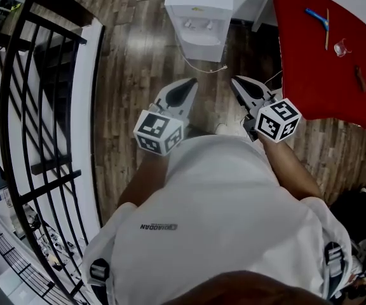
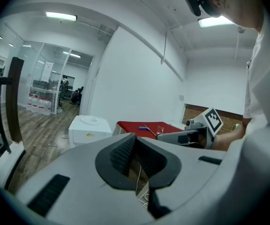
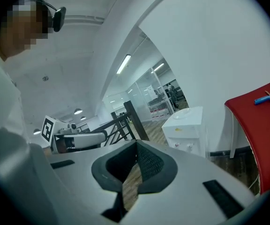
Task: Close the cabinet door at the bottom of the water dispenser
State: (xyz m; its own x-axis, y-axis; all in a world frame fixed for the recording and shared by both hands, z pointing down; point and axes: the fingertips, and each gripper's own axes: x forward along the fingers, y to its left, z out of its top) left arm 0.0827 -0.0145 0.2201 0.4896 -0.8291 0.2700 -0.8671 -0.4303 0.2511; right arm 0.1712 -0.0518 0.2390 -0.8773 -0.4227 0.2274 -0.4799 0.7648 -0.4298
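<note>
Entry: water dispenser (image 1: 199, 19), white, standing on the wood floor ahead of the person, well apart from both tools. Its cabinet door is lying out of sight below the top and taps, so whether it is open or shut cannot be told. Left gripper (image 1: 192, 82) and right gripper (image 1: 234, 80) are hovering close to the person's body, each with its jaws drawn fully together and gripping nothing. Hazards, judged: a push from these narrow closed tips is likely to be skidding off a smooth door panel. A push set too high risks shoving or rocking the whole unit instead of swinging the door. The white cord (image 1: 210, 69), lying loose on the floor just in front of the dispenser, is risking getting trapped in the closing door or snagged on the approach. The red table (image 1: 316, 81) is crowding the right side. Containers: the dispenser top is carrying no bottle. The cabinet's contents are hidden. A small clear glass (image 1: 341, 47) is sitting on the red table, apparently empty, near a blue tool (image 1: 317, 18).
</note>
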